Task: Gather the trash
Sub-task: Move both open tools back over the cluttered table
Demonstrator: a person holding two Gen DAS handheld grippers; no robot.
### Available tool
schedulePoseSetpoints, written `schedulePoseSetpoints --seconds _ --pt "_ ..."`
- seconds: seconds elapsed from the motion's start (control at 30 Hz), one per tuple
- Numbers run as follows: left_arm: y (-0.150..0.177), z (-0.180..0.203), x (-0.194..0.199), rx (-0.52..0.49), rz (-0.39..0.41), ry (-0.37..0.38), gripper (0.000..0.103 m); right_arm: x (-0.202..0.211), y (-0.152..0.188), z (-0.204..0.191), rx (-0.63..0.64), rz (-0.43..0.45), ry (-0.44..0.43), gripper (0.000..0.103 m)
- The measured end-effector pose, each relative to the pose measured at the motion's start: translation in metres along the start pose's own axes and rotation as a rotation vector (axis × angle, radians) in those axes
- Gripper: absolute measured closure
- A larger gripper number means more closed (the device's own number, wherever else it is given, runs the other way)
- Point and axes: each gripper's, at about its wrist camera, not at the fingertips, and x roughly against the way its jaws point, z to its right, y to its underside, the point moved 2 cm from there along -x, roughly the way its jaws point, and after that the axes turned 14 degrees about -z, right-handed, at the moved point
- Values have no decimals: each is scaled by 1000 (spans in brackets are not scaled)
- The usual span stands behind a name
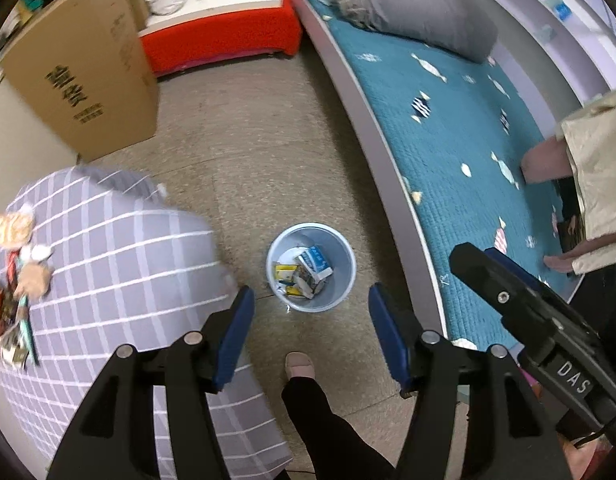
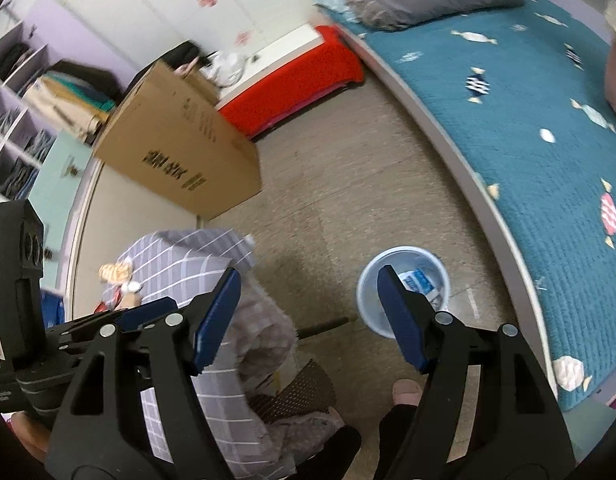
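Note:
A light blue trash bin (image 1: 311,267) stands on the floor with several wrappers and a blue-white carton (image 1: 315,265) inside. My left gripper (image 1: 311,300) is open and empty, high above the bin. More trash, snack wrappers and crumpled paper (image 1: 16,272), lies on a grey checked cloth (image 1: 120,264) at the left. In the right wrist view my right gripper (image 2: 308,280) is open and empty above the floor, between the cloth (image 2: 196,264) and the bin (image 2: 404,292). The trash pile (image 2: 118,280) shows at the cloth's left edge.
A bed with a teal quilt (image 1: 460,152) runs along the right, with a grey pillow (image 1: 420,4). A large cardboard box (image 1: 88,76) stands at the back left and a red bench (image 1: 220,40) behind. The person's foot (image 1: 300,364) is near the bin.

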Motion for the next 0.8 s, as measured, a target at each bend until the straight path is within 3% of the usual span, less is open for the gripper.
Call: schedulePoseSetpoints --seconds 0.17,0.47,0.8 --pt "27 -58 11 99 17 11 44 -24 11 -62 100 -39 -19 33" --pt "85 -201 36 359 55 52 44 -80 40 -181 260 -122 -65 32" --pt "147 -341 30 567 48 -7 44 -143 77 -279 349 -195 -65 32"
